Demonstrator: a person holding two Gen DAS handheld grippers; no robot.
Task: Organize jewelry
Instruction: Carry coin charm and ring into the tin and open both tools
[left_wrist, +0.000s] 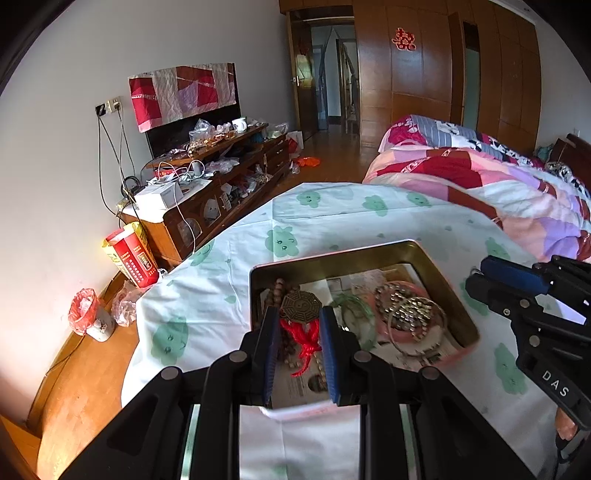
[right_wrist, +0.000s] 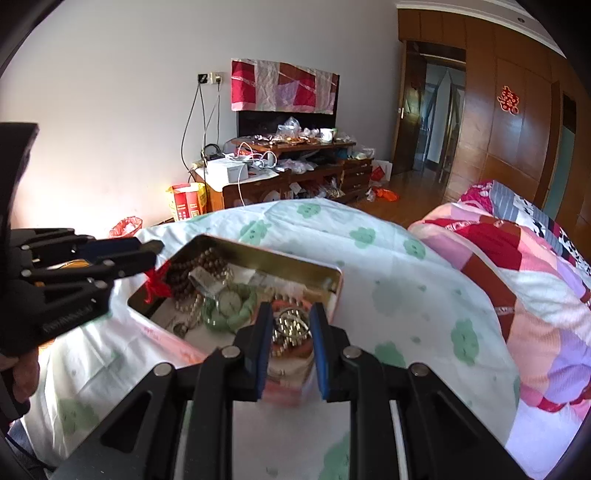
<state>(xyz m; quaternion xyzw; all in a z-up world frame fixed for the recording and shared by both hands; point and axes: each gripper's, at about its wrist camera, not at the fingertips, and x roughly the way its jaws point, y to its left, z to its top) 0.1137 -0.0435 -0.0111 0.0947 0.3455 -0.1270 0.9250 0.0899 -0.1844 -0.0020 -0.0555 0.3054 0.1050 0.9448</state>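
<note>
Open gold-lined tin (left_wrist: 424, 254) of jewelry sitting on a white sheet (left_wrist: 221, 295) with green prints, both claws hovering above it.

Inside, tangled over paper: brown prayer beads (right_wrist: 207, 266) with a bronze octagonal charm (left_wrist: 301, 306) and red tassel (left_wrist: 304, 339) at left, a green bangle (right_wrist: 236, 310) ringing a watch face in the middle, a metal-link watch (right_wrist: 291, 326) at right. Left gripper (left_wrist: 295, 350) and right gripper (right_wrist: 290, 347) are both standing narrowly parted, gripping nothing.

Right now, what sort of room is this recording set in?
Most likely a home bedroom: a bed with a patchwork quilt, a wooden wardrobe wall, and a cluttered low cabinet against the wall.
</note>
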